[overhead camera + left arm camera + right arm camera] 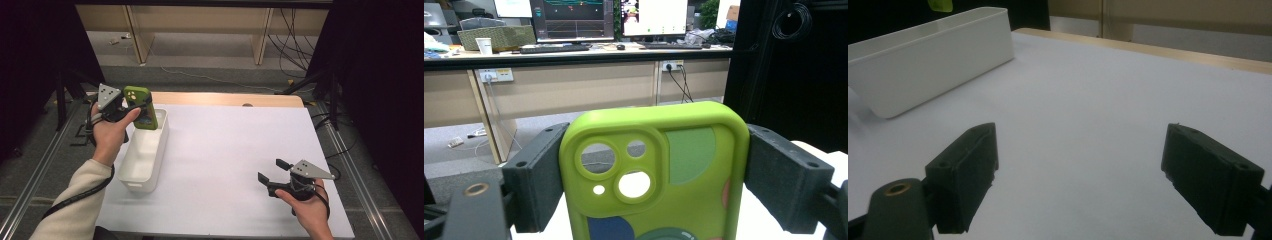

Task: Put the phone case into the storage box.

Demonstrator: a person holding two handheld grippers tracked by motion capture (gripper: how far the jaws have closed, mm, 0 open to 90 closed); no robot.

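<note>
Green phone case [141, 106] clamped by its side edges in the left gripper [131, 106] jaws above the far end of the white bin [131, 178], liable to slip and miss; right gripper [272, 173] jaws agape, empty, near right on the bench [240, 150].

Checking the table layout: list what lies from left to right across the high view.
Left claw clamped on the green phone case → white bin → bare white table → right claw, open, holding nothing.
</note>
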